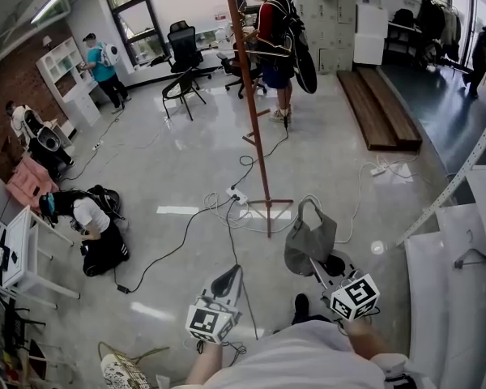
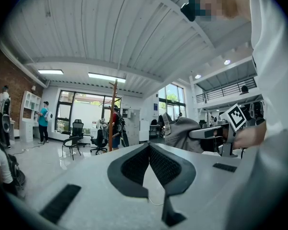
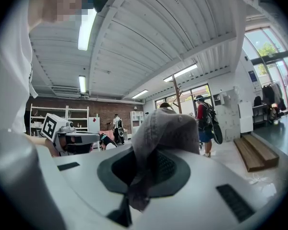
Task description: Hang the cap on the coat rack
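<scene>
A grey cap (image 1: 310, 237) hangs from my right gripper (image 1: 322, 267), which is shut on its fabric. In the right gripper view the cap (image 3: 165, 128) bulges up out of the jaws of the right gripper (image 3: 149, 166) and hides their tips. The wooden coat rack (image 1: 251, 112) stands ahead on the floor, a little left of the cap, with its pegs bare. It is also visible far off as the coat rack (image 2: 112, 114) and the coat rack (image 3: 175, 92). My left gripper (image 1: 231, 276) is held low to the left of the cap, and the left gripper (image 2: 149, 146) is shut with nothing in it.
White cables and a power strip (image 1: 236, 195) lie around the rack's base (image 1: 271, 203). A person with a backpack (image 1: 275, 39) stands just behind the rack. Another person (image 1: 93, 225) crouches at the left. Office chairs (image 1: 182, 75), a wooden platform (image 1: 381, 108) and a white table (image 1: 458, 266) surround the floor.
</scene>
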A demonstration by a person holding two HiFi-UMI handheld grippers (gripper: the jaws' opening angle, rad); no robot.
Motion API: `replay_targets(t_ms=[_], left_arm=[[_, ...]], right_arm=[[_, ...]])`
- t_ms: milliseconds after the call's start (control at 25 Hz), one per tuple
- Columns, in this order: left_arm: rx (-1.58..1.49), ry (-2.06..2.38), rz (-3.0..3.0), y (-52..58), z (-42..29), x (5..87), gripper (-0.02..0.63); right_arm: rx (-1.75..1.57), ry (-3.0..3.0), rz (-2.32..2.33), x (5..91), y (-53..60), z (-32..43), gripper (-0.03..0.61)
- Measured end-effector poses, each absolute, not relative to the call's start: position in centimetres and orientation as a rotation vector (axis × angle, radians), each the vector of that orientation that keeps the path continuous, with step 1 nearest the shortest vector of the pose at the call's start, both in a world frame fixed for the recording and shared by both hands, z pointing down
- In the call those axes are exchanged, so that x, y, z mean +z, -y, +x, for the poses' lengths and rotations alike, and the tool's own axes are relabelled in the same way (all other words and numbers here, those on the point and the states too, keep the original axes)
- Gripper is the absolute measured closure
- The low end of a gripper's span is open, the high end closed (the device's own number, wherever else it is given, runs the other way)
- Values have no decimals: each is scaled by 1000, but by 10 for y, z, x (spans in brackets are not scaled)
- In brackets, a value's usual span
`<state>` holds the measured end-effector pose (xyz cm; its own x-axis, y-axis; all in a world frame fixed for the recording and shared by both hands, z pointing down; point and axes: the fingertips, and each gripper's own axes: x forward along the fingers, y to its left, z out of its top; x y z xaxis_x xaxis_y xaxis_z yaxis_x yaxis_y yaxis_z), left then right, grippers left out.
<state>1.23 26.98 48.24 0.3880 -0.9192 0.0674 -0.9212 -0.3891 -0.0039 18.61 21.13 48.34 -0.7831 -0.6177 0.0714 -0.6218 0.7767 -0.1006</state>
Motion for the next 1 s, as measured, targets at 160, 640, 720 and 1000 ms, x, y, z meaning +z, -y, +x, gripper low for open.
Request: replay_targets(t_ms=[160, 640, 720, 1000], left_arm=[[107, 1733, 2577, -252, 7, 484, 603], [116, 1801, 2534, -154, 2, 482, 603], [112, 1814, 2522, -136, 4, 482, 603], [98, 1855, 2491, -76, 23, 489, 603]], right_arm=[[183, 2943, 1002, 484, -190, 180, 537], [178, 2974, 918, 484, -88, 171, 537], [176, 2980, 900, 483, -69, 172, 537], [164, 2999, 833, 489, -6, 185, 537]])
